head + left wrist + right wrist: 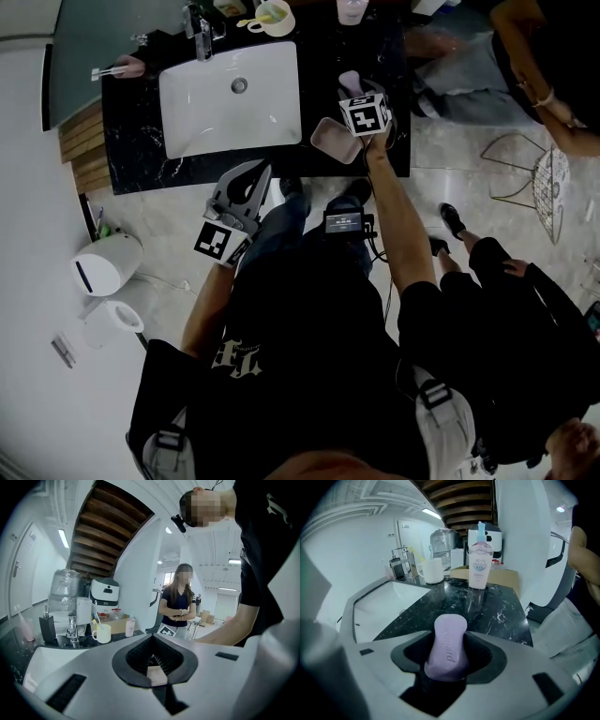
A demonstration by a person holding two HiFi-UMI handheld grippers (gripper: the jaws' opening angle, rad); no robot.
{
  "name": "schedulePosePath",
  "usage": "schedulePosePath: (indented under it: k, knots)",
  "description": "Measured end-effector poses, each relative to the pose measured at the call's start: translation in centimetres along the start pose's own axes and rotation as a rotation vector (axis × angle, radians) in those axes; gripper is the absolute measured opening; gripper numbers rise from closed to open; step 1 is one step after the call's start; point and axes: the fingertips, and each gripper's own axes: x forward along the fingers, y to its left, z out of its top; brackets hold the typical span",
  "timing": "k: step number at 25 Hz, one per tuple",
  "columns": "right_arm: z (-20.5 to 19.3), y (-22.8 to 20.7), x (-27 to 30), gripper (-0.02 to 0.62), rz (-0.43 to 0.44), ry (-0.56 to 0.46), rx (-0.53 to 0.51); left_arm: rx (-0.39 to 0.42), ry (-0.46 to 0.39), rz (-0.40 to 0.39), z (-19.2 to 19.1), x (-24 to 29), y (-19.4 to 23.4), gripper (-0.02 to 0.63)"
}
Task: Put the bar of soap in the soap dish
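A lilac bar of soap (447, 648) stands lengthwise between the black pads of my right gripper (449, 638), which is shut on it above the black marble counter (487, 611). In the head view the right gripper (354, 94) holds the soap (349, 82) over the counter's right part. The pink soap dish (333, 141) lies just below and left of it, near the counter's front edge. The dish does not show in the right gripper view. My left gripper (258, 171) hangs in front of the counter, below the sink, shut and holding nothing (151, 637).
A white sink (230, 98) with a faucet (202, 37) fills the counter's left half. A mug with toothbrushes (272, 17) and a lotion bottle (478, 566) stand at the back. A white bin (105, 262) sits on the floor at left. People stand at right.
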Motion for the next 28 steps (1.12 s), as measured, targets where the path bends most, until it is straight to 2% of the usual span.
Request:
schedulePosePath:
  k: [13, 19, 28]
  knots:
    - [0.1, -0.5, -1.4, 0.222, -0.007, -0.027, -0.01, -0.009, -0.013, 0.018, -0.3, -0.8, 0.3, 0.008]
    - [0.8, -0.3, -4.5, 0.222, -0.013, -0.069, 0.0, -0.008, -0.029, 0.01, 0.0, -1.3, -0.2, 0.008]
    - [1.0, 1.4, -9.8, 0.222, 0.002, -0.118, -0.052, -0.007, -0.059, 0.001, 0.3, -2.1, -1.0, 0.008]
